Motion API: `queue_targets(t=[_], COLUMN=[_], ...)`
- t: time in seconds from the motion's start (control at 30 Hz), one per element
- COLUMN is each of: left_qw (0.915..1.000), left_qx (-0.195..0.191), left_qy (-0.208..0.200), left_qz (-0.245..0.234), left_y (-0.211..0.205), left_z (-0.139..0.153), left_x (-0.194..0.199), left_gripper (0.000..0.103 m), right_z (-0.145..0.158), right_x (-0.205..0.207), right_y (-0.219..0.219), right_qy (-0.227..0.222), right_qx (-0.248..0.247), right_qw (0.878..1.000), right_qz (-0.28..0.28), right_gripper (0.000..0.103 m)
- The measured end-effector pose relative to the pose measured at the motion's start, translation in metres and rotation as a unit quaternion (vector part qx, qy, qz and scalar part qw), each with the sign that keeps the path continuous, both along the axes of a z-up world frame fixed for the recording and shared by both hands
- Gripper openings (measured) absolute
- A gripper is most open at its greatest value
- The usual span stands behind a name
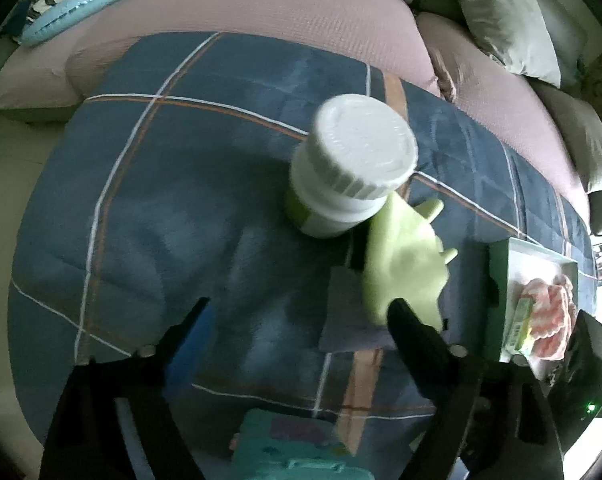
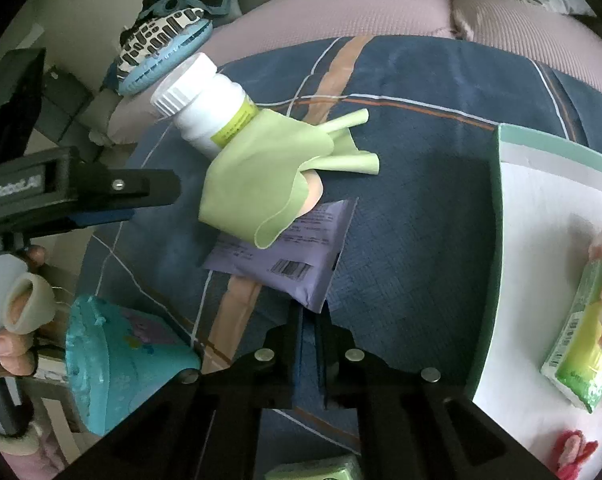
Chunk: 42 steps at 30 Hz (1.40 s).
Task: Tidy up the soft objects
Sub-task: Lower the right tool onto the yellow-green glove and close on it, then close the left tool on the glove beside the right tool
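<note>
A limp pale green rubber glove (image 2: 261, 168), its fingers splayed to the right, lies on the blue plaid blanket (image 2: 421, 200), draped over a tipped white bottle (image 2: 205, 108) and a lilac packet (image 2: 285, 260). The right gripper (image 2: 309, 320) has its fingers pressed together at the packet's near corner. The left gripper (image 1: 301, 312) stands wide apart, empty, its right finger touching the glove's near edge.

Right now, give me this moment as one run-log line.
left gripper: open, over blanket | right gripper: shut on purple packet corner | green glove: on packet, against bottle | tray: right
</note>
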<state>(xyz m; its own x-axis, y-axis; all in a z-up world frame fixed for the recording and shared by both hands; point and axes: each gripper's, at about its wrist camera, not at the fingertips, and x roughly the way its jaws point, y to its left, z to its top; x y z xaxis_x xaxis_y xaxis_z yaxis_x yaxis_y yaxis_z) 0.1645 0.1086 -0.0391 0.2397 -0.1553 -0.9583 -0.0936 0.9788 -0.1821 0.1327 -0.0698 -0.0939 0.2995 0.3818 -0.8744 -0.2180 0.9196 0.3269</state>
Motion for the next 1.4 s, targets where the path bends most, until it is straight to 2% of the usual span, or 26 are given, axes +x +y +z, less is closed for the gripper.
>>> queue_targets(t=[0.13, 0.2, 0.33, 0.43, 0.5, 0.6, 0.63, 0.7, 0.8, 0.9, 1.1, 1.2, 1.27, 1.4], left_qw=[0.9998, 0.9995, 0.9982, 0.9966, 0.9951, 0.9947, 0.9948, 0.9947, 0.9953, 0.9953, 0.9958, 0.9957, 0.9957, 0.9953], left_qx=[-0.016, -0.026, -0.050, -0.074, -0.092, -0.098, -0.098, -0.100, -0.094, -0.095, -0.090, -0.090, -0.090, -0.093], left_qy=[0.011, 0.017, 0.031, 0.033, 0.036, 0.029, 0.026, 0.023, 0.018, 0.016, 0.005, 0.004, 0.004, 0.005], left_qz=[-0.007, -0.009, -0.010, -0.010, -0.005, 0.002, 0.002, 0.003, 0.008, 0.011, 0.016, 0.020, 0.024, 0.027], left_y=[-0.012, -0.016, -0.024, -0.029, -0.031, -0.031, -0.030, -0.027, -0.021, -0.015, -0.002, 0.003, 0.004, 0.006], left_z=[-0.006, -0.010, -0.017, -0.020, -0.023, -0.023, -0.022, -0.021, -0.019, -0.016, -0.008, -0.008, -0.009, -0.011], left_x=[0.009, 0.012, 0.019, 0.023, 0.025, 0.025, 0.024, 0.022, 0.018, 0.012, 0.002, 0.004, 0.002, 0.002], left_gripper=[0.078, 0.069, 0.057, 0.043, 0.023, 0.009, 0.009, 0.008, 0.008, 0.007, 0.006, 0.006, 0.006, 0.006], right_z=[0.006, 0.004, 0.007, 0.008, 0.008, 0.009, 0.009, 0.011, 0.013, 0.010, 0.005, 0.003, 0.002, 0.001], right_x=[0.001, 0.003, 0.005, 0.006, 0.006, 0.007, 0.008, 0.009, 0.010, 0.013, 0.019, 0.019, 0.021, 0.020], right_y=[-0.007, -0.007, -0.012, -0.010, -0.010, -0.011, -0.012, -0.015, -0.017, -0.018, -0.017, -0.021, -0.019, -0.024], right_qy=[0.005, 0.006, 0.009, 0.011, 0.013, 0.015, 0.015, 0.016, 0.016, 0.020, 0.028, 0.031, 0.030, 0.028], right_qx=[0.007, 0.010, 0.009, 0.011, 0.011, 0.017, 0.019, 0.031, 0.046, 0.054, 0.075, 0.091, 0.088, 0.092], right_qw=[1.000, 1.000, 1.000, 1.000, 1.000, 1.000, 1.000, 0.999, 0.999, 0.998, 0.996, 0.994, 0.994, 0.993], right_qz=[-0.001, -0.002, -0.001, -0.001, 0.001, -0.001, -0.002, -0.007, -0.008, -0.016, -0.038, -0.054, -0.056, -0.068], right_gripper=[0.006, 0.007, 0.009, 0.009, 0.009, 0.013, 0.022, 0.030, 0.030, 0.035, 0.036, 0.036, 0.032, 0.016])
